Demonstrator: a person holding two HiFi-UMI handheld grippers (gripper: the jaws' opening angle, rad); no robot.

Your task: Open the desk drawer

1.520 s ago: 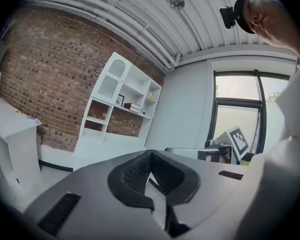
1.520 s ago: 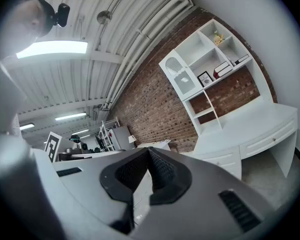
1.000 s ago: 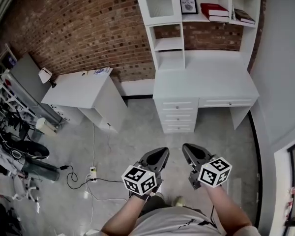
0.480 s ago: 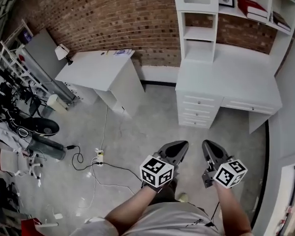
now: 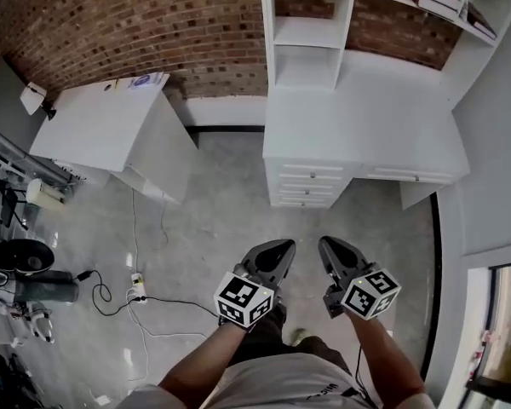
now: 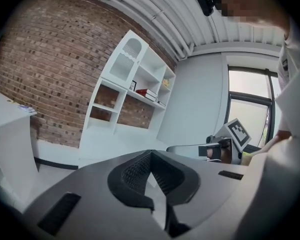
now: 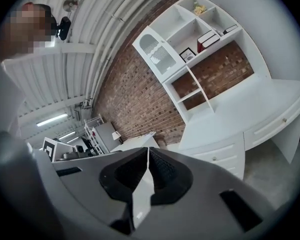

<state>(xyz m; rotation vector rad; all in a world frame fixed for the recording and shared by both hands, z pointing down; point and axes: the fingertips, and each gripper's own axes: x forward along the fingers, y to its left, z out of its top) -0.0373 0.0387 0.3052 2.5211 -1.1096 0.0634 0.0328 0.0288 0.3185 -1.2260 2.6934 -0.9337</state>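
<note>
While desk drawers (image 5: 311, 186) sit shut, books (image 7: 208, 37) lie on shelf (image 7: 222, 40); left gripper (image 5: 281, 247), right gripper (image 5: 328, 245): fingers together, empty.

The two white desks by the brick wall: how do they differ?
The large desk carries a shelf unit and drawers; the small table shows neither. The large desk's top is bare; the small table holds papers. Both are white, against the brick wall.

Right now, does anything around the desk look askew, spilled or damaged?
Nothing at the white desk: its drawers sit flush and shut. Only a power strip with loose cables trails across the floor, left of the person.
</note>
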